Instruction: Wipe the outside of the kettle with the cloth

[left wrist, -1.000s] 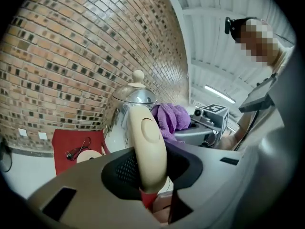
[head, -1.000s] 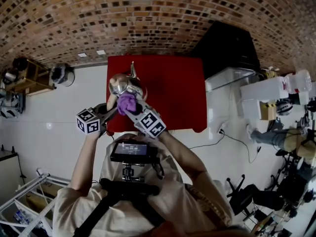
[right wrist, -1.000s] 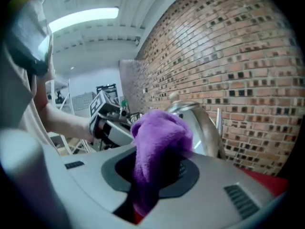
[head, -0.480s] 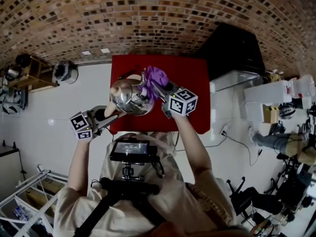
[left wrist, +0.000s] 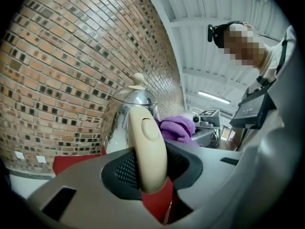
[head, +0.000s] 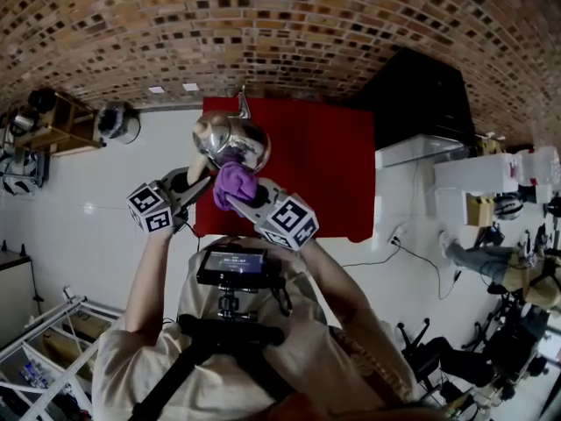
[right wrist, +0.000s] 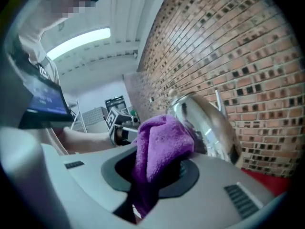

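Head view: kettle [head: 230, 140] over red desk [head: 324, 174].
Left tongs [left wrist: 147, 165]: clamped on kettle handle [left wrist: 143, 132].
Right tongs [right wrist: 152, 171]: clamped on purple cloth [right wrist: 162, 142], cloth against kettle.

L forearm [head: 145, 279] and R forearm [head: 331, 281] are raised ahead of the chest. L gripper [head: 198, 189] is clamped on the kettle handle [left wrist: 145, 147] (jaws nearly together). R gripper [head: 237, 196] is closed on the cloth [right wrist: 159, 147].
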Demonstrator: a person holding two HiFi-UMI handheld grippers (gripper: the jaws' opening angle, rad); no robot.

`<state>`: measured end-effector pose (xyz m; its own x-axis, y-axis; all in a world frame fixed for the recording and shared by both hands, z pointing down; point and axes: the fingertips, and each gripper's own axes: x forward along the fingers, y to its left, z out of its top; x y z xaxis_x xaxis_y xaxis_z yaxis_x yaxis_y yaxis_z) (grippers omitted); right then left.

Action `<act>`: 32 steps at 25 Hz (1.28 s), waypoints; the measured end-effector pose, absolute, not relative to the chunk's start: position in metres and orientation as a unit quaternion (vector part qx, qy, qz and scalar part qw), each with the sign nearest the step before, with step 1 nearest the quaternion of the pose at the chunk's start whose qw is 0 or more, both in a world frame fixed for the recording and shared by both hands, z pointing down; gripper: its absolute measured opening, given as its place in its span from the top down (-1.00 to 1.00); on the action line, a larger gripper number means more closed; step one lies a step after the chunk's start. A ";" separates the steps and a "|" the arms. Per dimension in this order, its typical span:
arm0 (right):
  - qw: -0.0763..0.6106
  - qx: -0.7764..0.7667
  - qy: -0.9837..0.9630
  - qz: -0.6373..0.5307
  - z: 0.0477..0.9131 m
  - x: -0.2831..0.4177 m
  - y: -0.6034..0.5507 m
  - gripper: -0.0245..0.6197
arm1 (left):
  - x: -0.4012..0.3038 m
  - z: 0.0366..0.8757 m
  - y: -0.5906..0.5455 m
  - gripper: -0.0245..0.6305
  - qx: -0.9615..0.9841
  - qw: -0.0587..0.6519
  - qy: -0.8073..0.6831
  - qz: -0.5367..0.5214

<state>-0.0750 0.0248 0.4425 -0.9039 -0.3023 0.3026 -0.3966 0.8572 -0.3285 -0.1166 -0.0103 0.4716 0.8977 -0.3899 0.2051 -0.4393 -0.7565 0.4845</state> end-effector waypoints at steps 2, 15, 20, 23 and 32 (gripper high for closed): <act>0.147 0.187 -0.953 0.187 0.457 -0.084 0.023 0.62 | -0.115 0.472 -0.010 0.63 0.936 0.274 -0.215 0.046; 0.076 0.307 -0.901 0.297 0.478 0.055 -0.059 0.62 | -0.111 0.445 0.038 0.62 0.960 0.251 -0.116 0.047; 0.012 0.243 -0.901 0.360 0.479 0.049 -0.101 0.62 | -0.087 0.431 0.066 0.62 0.970 0.229 -0.062 0.057; -0.041 0.196 -0.903 0.380 0.458 0.060 -0.109 0.62 | -0.076 0.427 0.075 0.62 0.976 0.201 -0.046 0.074; -0.029 0.110 -0.963 0.243 0.352 0.109 -0.144 0.61 | -0.060 0.467 0.054 0.62 0.952 0.036 -0.105 0.287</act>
<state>0.1091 -0.1442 0.3519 -0.9739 -0.2271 -0.0031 -0.1984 0.8574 -0.4749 -0.0601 0.0535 0.4674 0.8136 -0.1793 0.5532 -0.2210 -0.9752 0.0090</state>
